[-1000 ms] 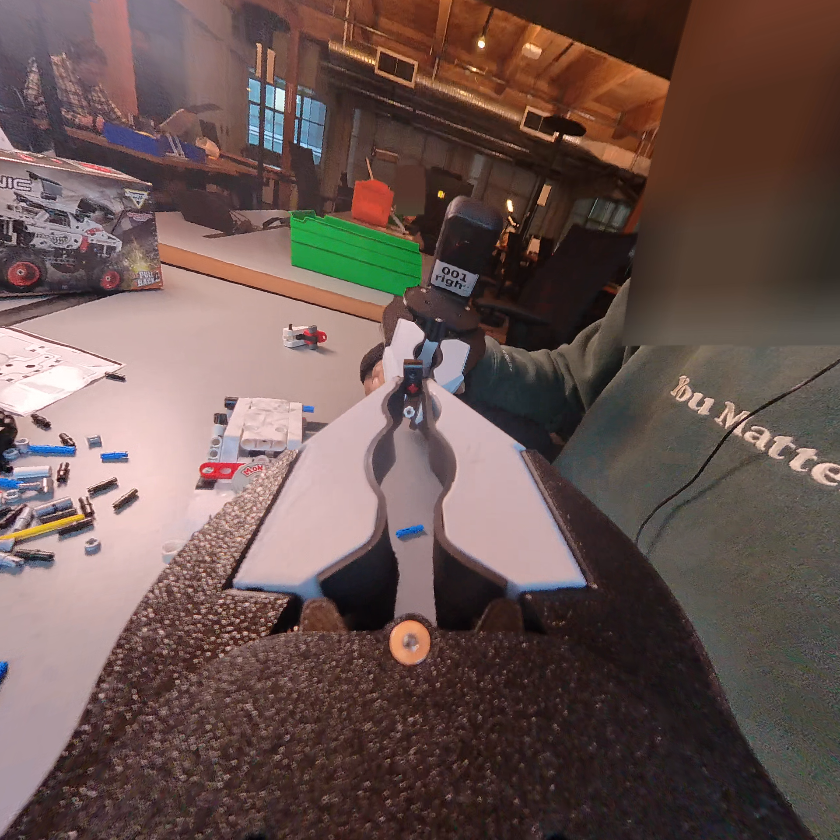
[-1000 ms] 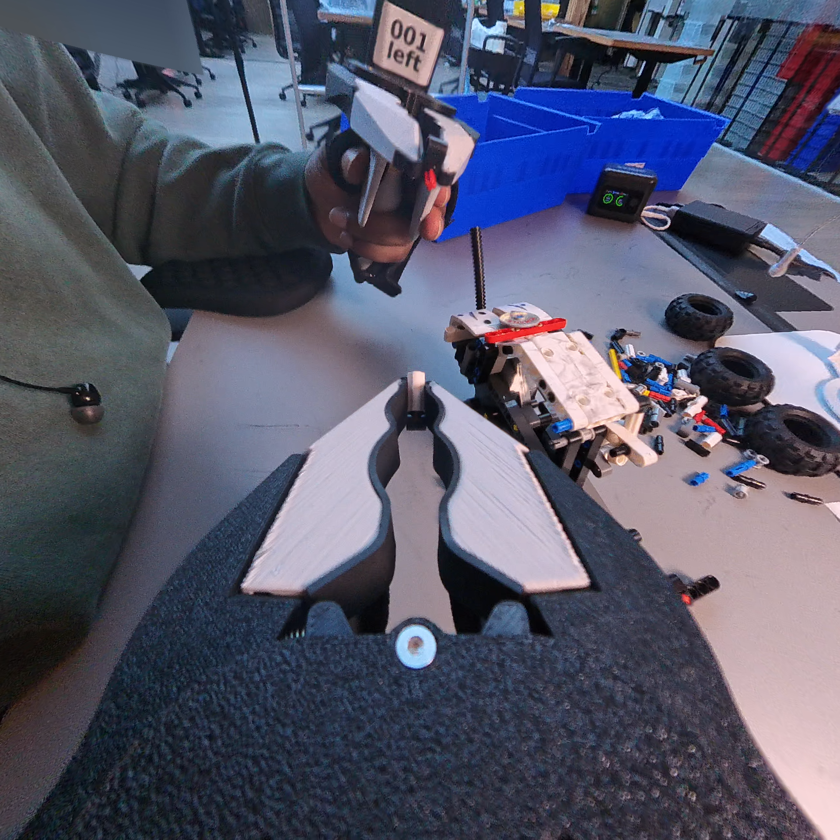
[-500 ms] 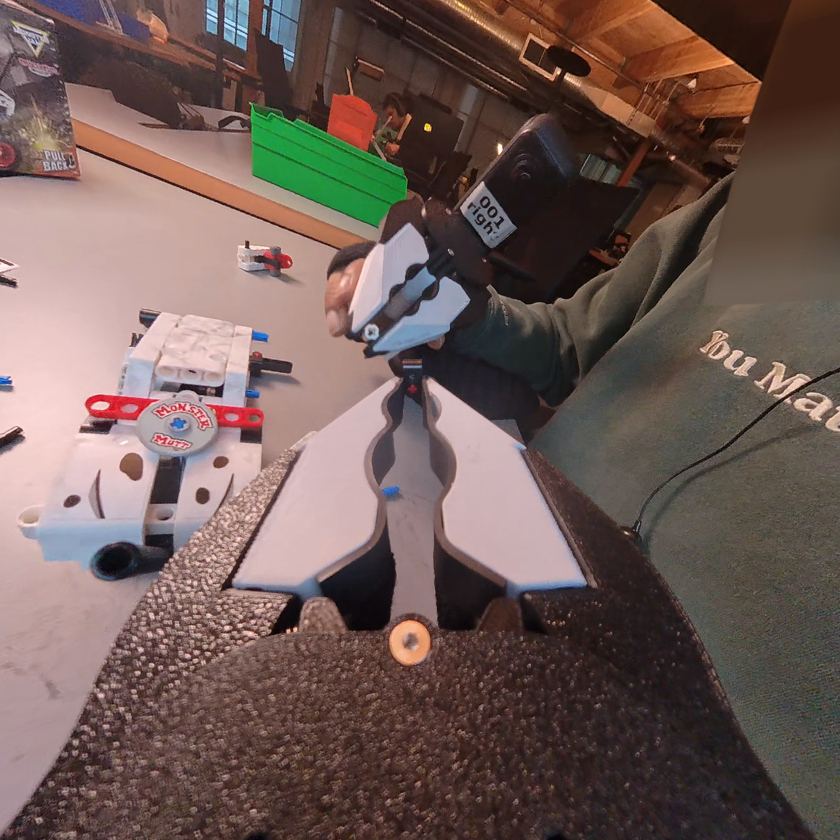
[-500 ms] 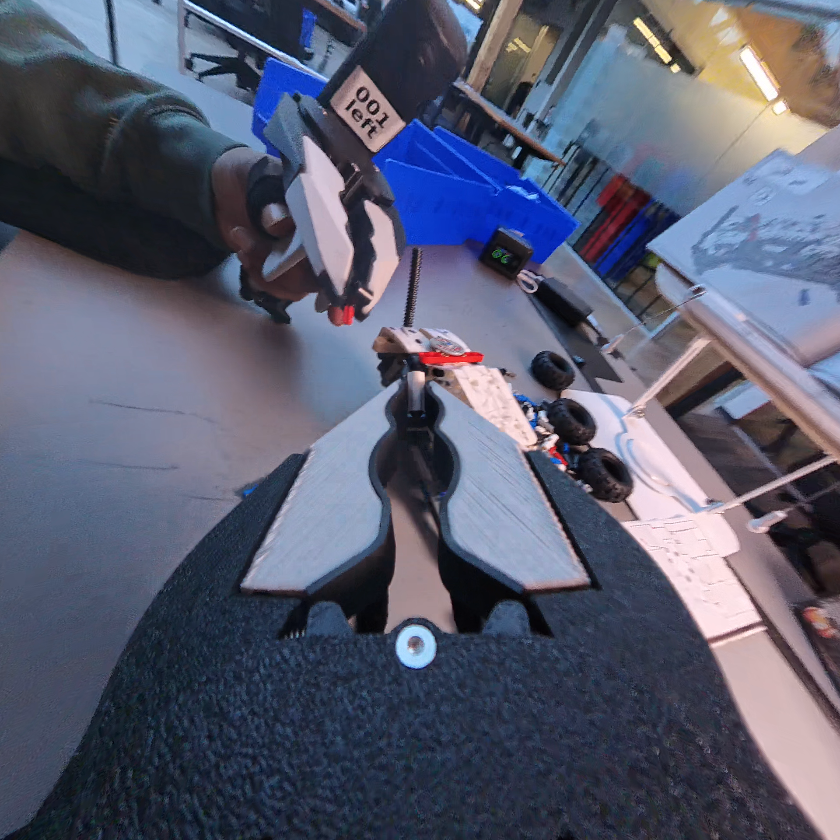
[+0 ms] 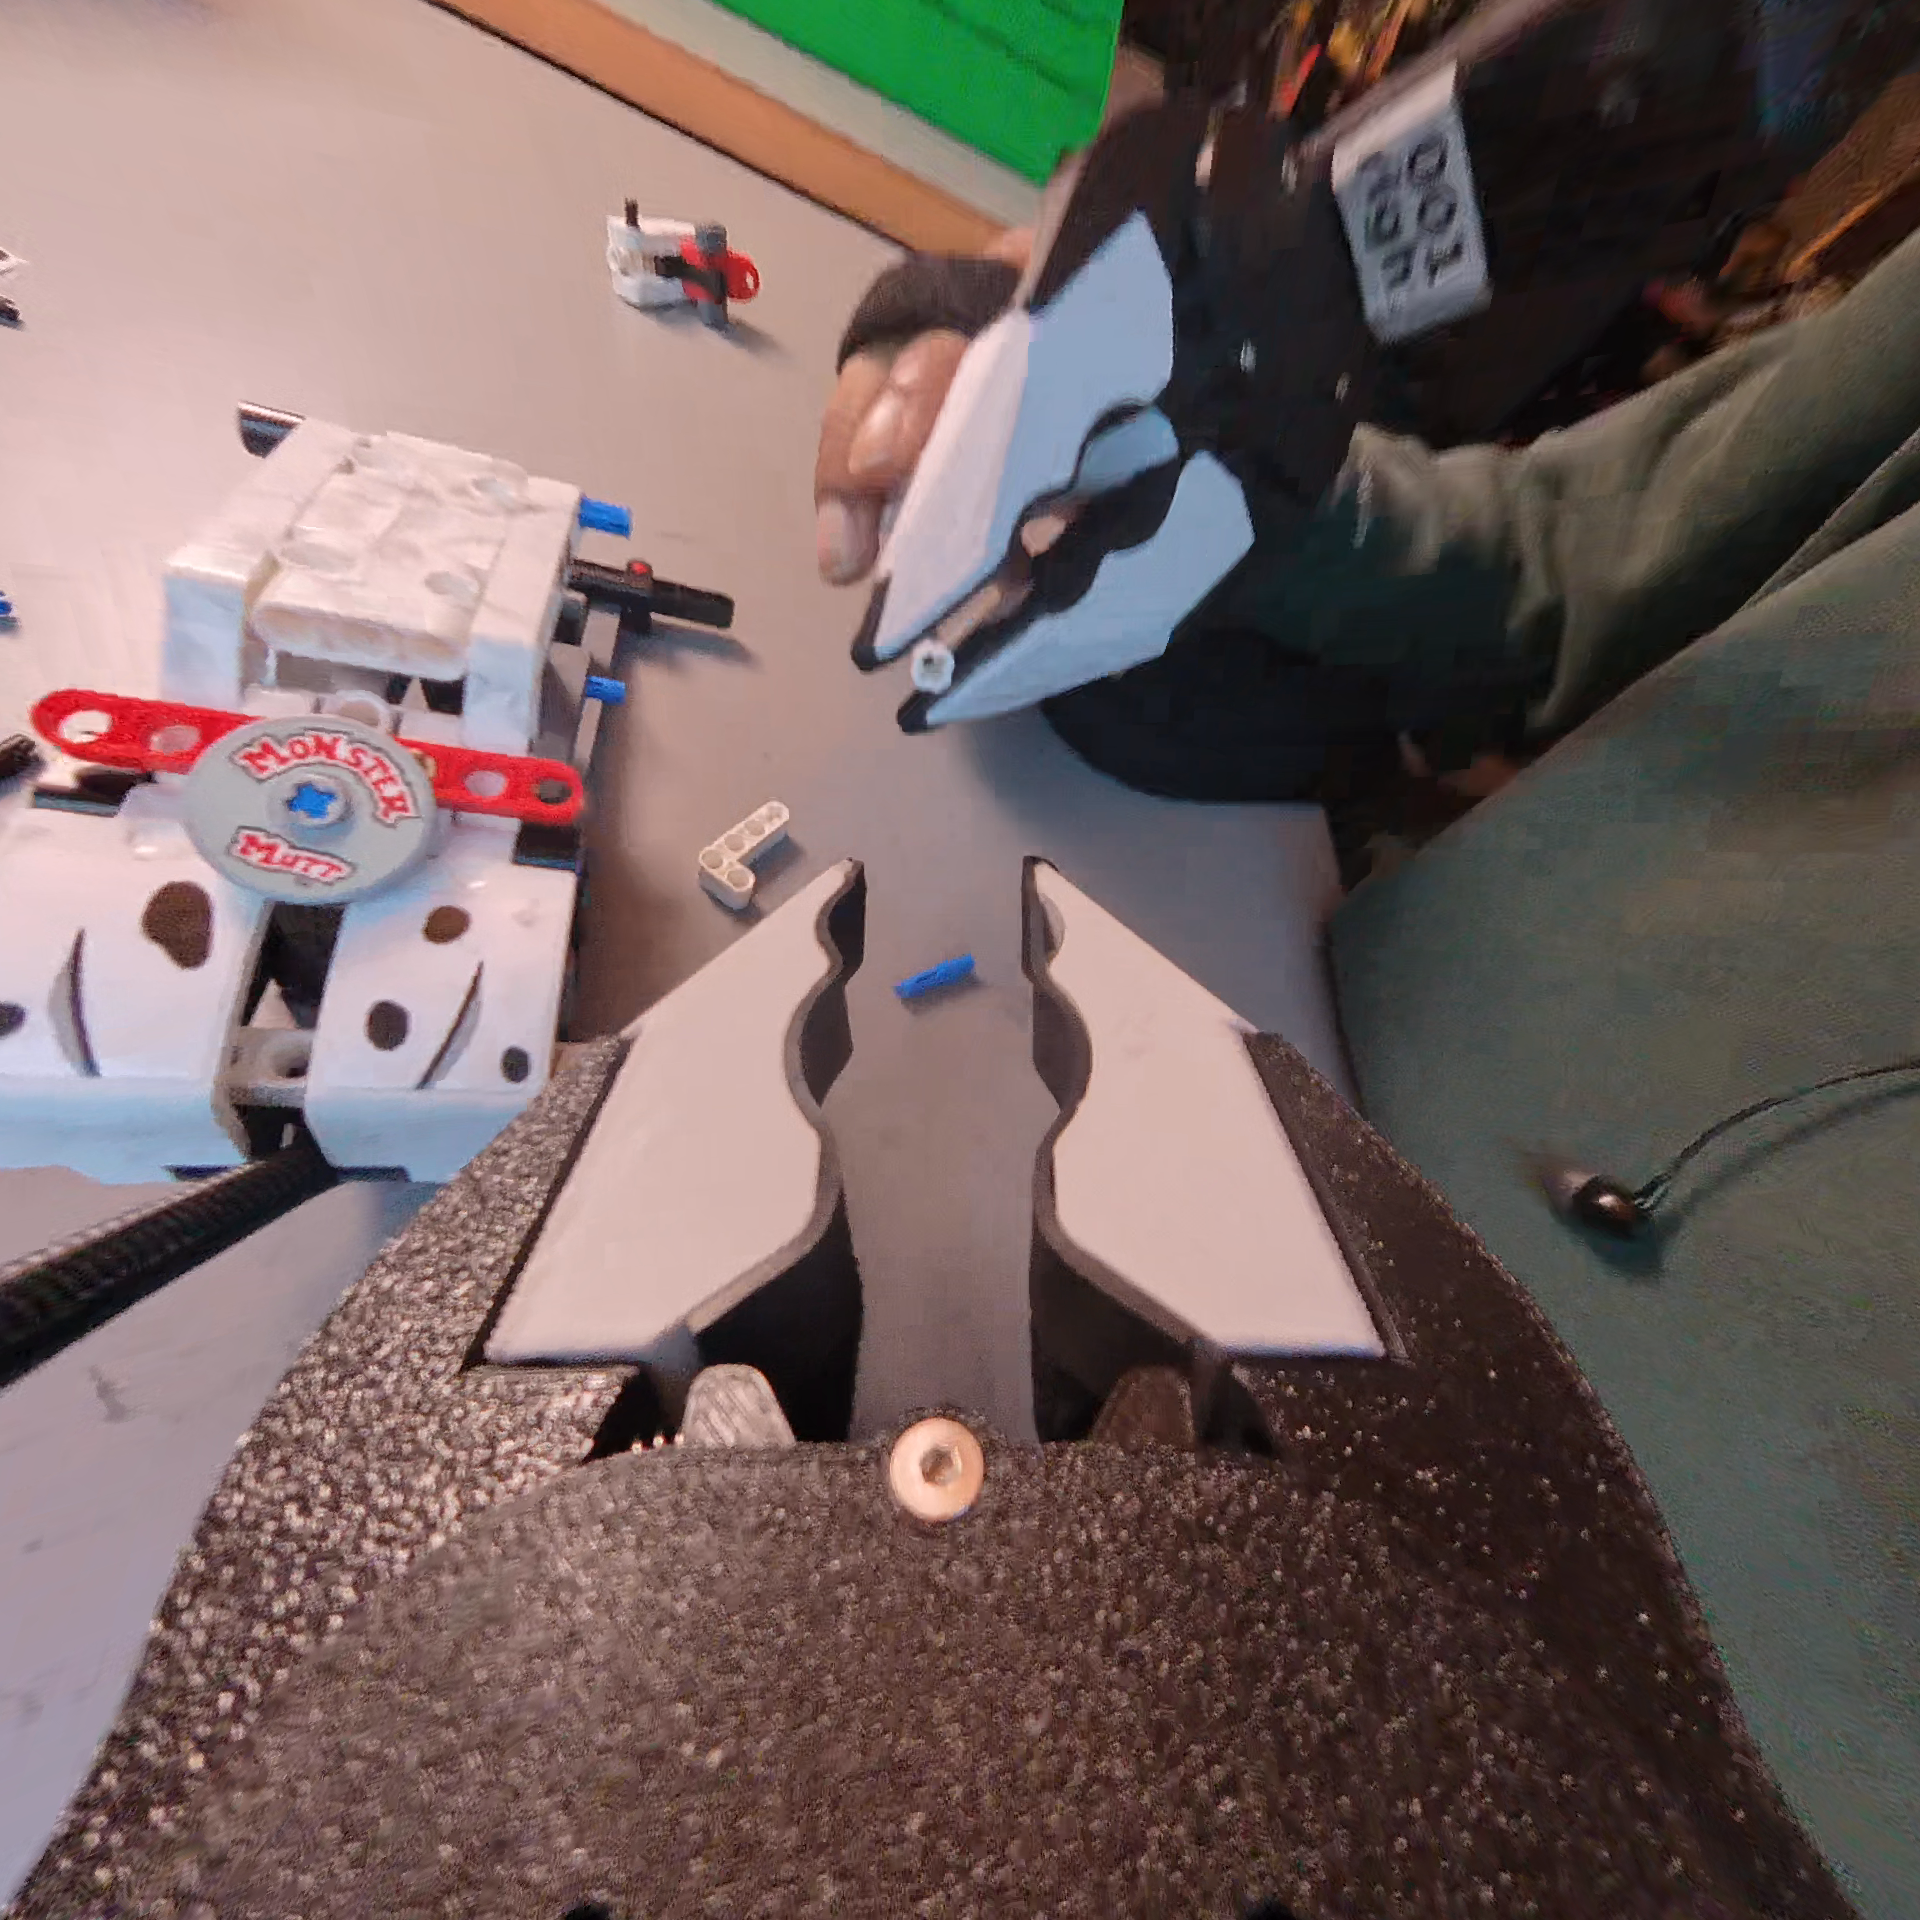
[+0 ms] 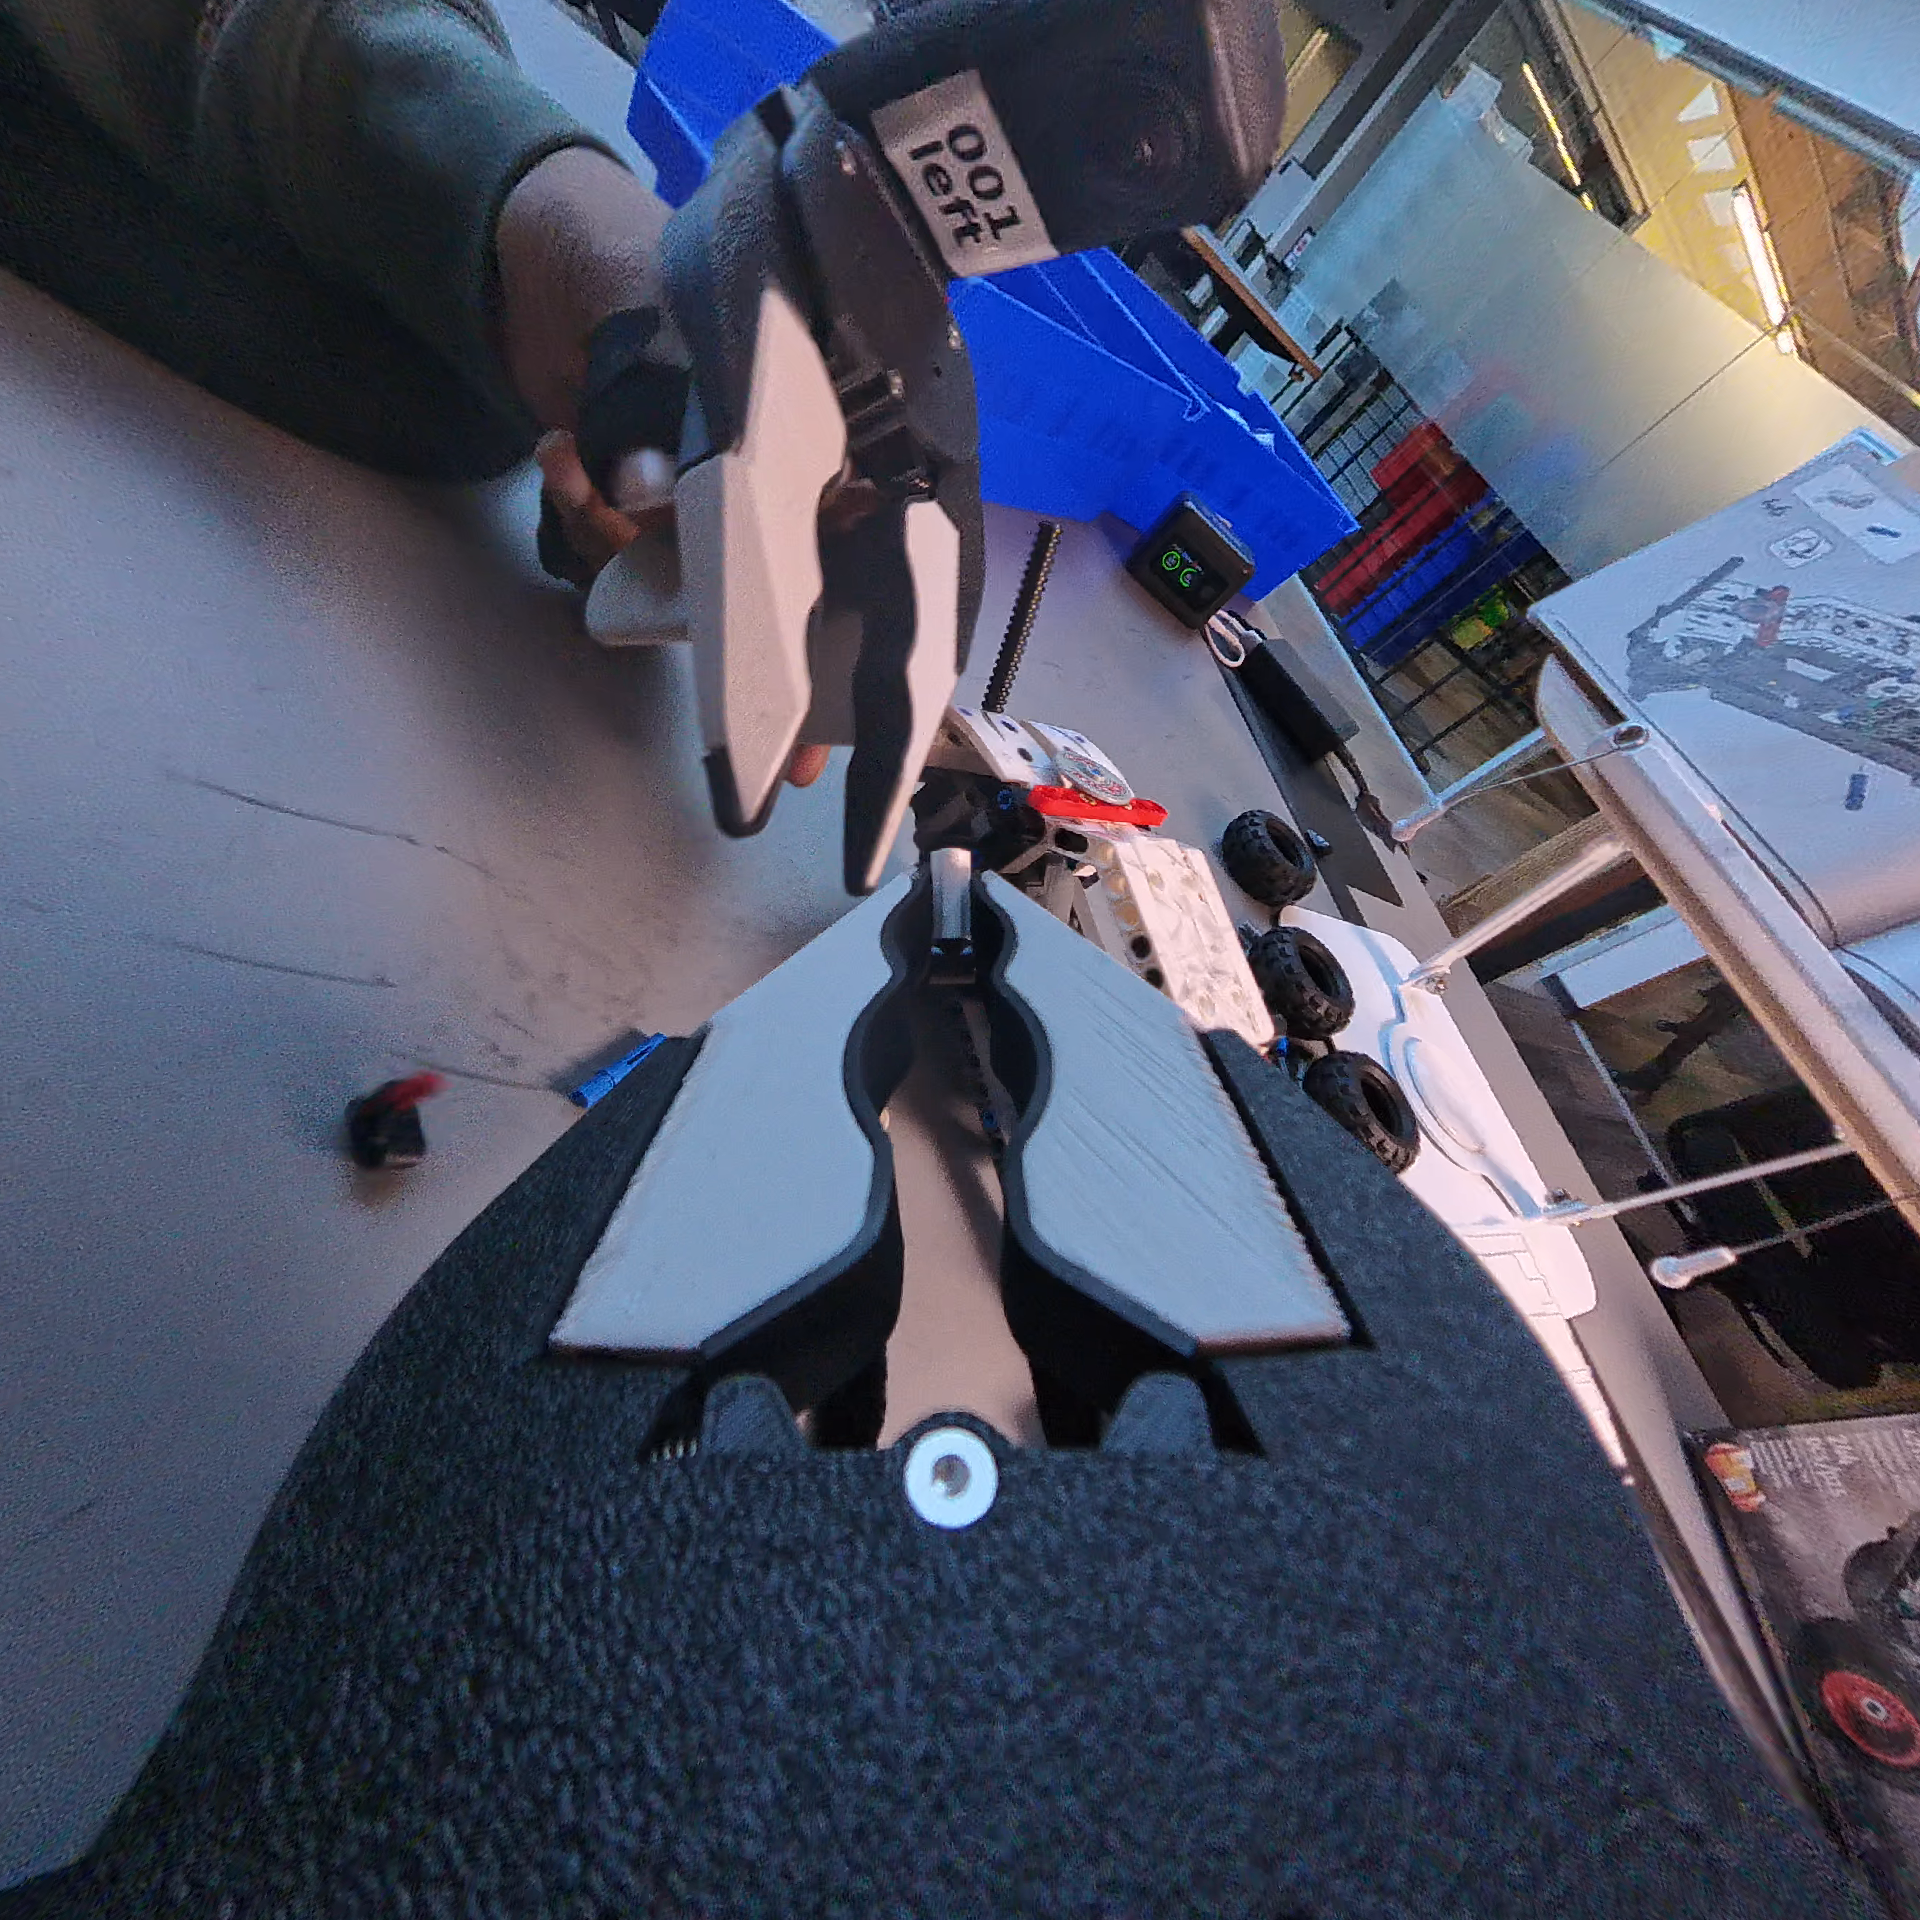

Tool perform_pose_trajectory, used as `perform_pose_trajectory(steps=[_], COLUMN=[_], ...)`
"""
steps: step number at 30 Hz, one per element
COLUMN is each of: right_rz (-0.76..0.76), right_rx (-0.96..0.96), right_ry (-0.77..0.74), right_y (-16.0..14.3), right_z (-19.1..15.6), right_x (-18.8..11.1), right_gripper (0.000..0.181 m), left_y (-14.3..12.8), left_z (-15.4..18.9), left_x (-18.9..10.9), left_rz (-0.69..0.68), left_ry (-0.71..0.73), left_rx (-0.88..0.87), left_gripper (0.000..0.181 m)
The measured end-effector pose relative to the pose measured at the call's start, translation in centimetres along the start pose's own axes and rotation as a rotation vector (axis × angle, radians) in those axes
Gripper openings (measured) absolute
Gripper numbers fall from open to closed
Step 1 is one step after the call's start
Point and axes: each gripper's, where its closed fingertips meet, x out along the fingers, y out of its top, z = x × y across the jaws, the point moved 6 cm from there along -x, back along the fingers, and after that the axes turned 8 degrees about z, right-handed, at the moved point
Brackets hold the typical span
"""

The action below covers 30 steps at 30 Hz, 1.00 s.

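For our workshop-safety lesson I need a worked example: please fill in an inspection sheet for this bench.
Surface: grey table, faint scratches.
Work things: white toy truck model with red beam; black toothed rod beside it.
Clutter: blue pin, white L-piece, red-black piece and three tyres, all loose.
Grippers: left gripper open, blue pin seen between its fingers; right gripper shut on small grey pin.
Cables: earbud wire on green sweatshirt; black adapter and lead.
Surroundings: green bin, blue bins, printed box.
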Motion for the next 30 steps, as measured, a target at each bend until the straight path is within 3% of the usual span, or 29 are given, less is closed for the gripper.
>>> perform_pose_trajectory(steps=[3,9,12,18,21,30], right_rz=[-0.025,-0.046,-0.013,0.089,0.112,0.142], right_rx=[-0.073,-0.215,-0.167,0.023,0.034,0.058], right_ry=[0.009,-0.021,-0.029,0.018,0.012,0.022], right_y=[0.2,0.9,1.1,1.8,2.1,2.7], right_z=[-0.7,-1.6,-1.4,-0.7,-0.6,-0.6], right_x=[0.6,1.6,1.5,0.4,0.2,0.1], right_gripper=[0.006,0.006,0.007,0.015,0.007,0.007], left_y=[1.1,1.1,1.4,2.0,2.0,2.1], left_z=[0.1,-0.2,-0.2,-0.2,-0.1,0.6], left_x=[-0.4,-0.2,-0.6,-1.5,-1.4,-1.1], left_rz=[0.108,0.147,0.175,0.244,0.247,0.250], left_ry=[-0.071,-0.098,-0.119,-0.202,-0.213,-0.249], left_rx=[-0.158,-0.283,-0.303,-0.365,-0.370,-0.355], left_gripper=[0.032,0.016,0.007,0.006,0.006,0.008])
